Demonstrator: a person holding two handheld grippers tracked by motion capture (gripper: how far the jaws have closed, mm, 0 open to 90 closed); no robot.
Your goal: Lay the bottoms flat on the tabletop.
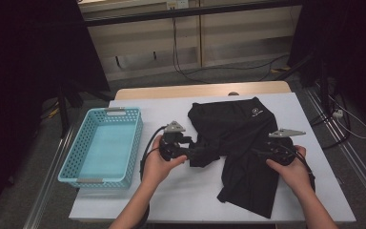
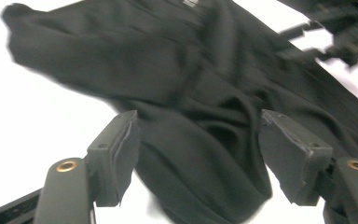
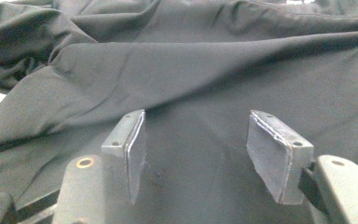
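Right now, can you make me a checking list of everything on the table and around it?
Surface: white table, bare in front of the hands.
Job's things: black garment, rumpled, partly spread, small white logo near its far edge.
Clutter: blue basket at the table's left, nothing seen inside.
Grippers: left gripper open, folds of cloth between its jaws, pads apart from them; right gripper open over the cloth.
Cables: black cable loops from the left gripper; more cables on the floor beyond.
Surroundings: pale cabinet behind, dark at both sides.
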